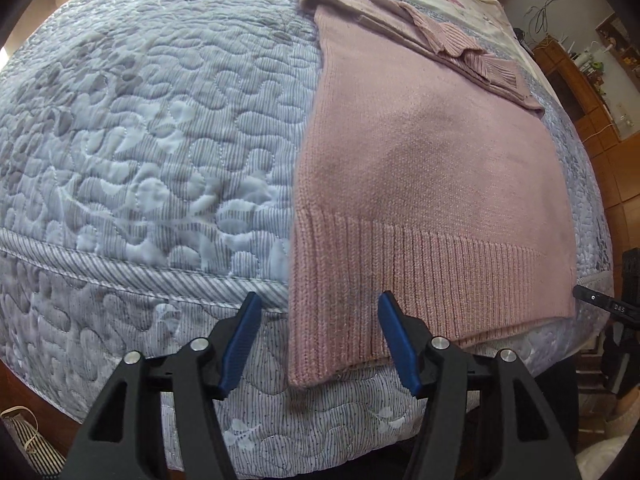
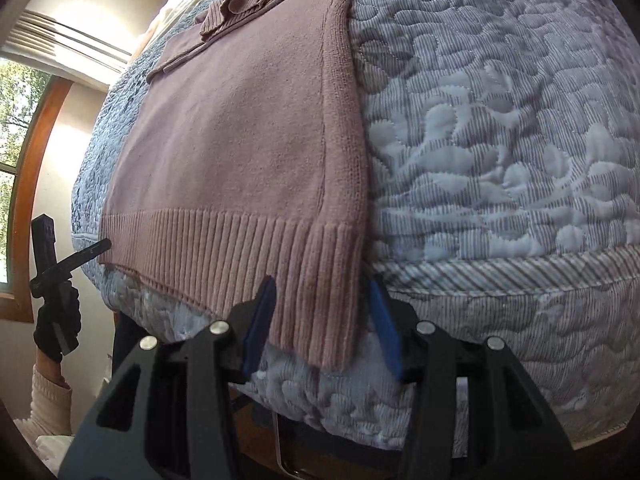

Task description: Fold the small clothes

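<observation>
Jaws on both grippers stood wide, nothing held. Left gripper (image 1: 316,340) sat at the near edge of the bed (image 1: 140,140), its jaws either side of the left bottom corner of the pink sweater (image 1: 420,168), not touching it as far as I could tell. Right gripper (image 2: 320,324) straddled the right bottom corner of the sweater (image 2: 240,152). Sweater lay flat on the quilt, ribbed hem (image 1: 440,264) hanging over the near edge, sleeves folded across at the far end. Left hand (image 2: 58,316) wore a black glove.
</observation>
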{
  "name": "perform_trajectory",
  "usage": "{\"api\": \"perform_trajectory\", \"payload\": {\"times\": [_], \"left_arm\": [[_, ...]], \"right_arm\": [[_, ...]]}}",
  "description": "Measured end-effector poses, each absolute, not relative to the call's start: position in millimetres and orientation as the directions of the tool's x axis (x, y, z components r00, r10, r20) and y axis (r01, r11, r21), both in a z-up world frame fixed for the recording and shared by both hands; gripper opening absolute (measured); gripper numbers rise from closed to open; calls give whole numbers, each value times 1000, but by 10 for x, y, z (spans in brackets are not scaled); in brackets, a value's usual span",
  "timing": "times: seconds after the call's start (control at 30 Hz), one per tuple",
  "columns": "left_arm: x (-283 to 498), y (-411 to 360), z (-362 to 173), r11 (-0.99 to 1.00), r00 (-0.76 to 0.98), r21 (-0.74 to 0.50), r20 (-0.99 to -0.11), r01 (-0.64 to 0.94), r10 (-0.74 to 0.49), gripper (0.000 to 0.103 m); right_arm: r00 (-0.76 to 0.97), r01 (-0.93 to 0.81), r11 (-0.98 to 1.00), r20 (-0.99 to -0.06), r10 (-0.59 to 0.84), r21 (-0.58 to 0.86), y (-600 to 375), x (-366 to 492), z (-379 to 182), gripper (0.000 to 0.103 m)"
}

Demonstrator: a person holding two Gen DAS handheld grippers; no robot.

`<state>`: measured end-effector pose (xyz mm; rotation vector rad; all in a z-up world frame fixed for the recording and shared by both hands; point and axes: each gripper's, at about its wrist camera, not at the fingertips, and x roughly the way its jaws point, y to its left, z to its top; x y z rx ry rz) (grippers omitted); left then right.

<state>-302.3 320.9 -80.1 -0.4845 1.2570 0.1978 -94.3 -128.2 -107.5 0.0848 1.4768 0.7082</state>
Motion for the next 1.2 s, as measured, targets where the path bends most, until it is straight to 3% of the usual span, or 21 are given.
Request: {"api": "perform_trajectory", "payload": {"times": [0.17, 0.27, 0.3, 0.4, 0.5, 0.57, 0.73, 0.93, 1.2], "left_arm": [[-3037, 3202, -860, 881, 299, -250, -945, -402, -132, 60], [-3019, 3162, -839, 893, 288, -225, -951, -391, -113, 53], [-3009, 3158, -836, 897, 281, -212, -954, -388, -105, 46], [-2983, 3176, -835, 896, 281, -223, -953, -384, -117, 32], [-3019, 3241, -798, 875, 311, -285, -936, -391, -166, 10], [-3058, 3313, -723, 836, 367, -374, -902, -401, -228, 9], [-3015, 3360, -467, 807, 465, -458, -845, -373, -264, 9], [-2813, 3588, -222, 785, 560, -483, -800, -387, -217, 9], [-2356, 3936, -322, 736, 584, -521, -784, -433, -211, 9]], "right_arm": [[-87, -347, 788, -854, 513, 509, -1329, -947, -1147, 41], [-116, -331, 774, -837, 535, 540, -1343, -962, -1159, 17], [-129, -325, 769, -831, 541, 551, -1351, -969, -1173, 11], [-133, -308, 761, -818, 560, 571, -1345, -979, -1162, 10], [-138, -289, 732, -784, 606, 617, -1392, -947, -1080, 9], [-129, -301, 710, -765, 631, 637, -1387, -930, -967, 8], [-94, -283, 640, -685, 723, 714, -1420, -772, -663, 8], [-18, -235, 606, -627, 779, 760, -1451, -397, -436, 8], [9, -131, 586, -590, 807, 800, -1396, 231, -555, 8]]}}
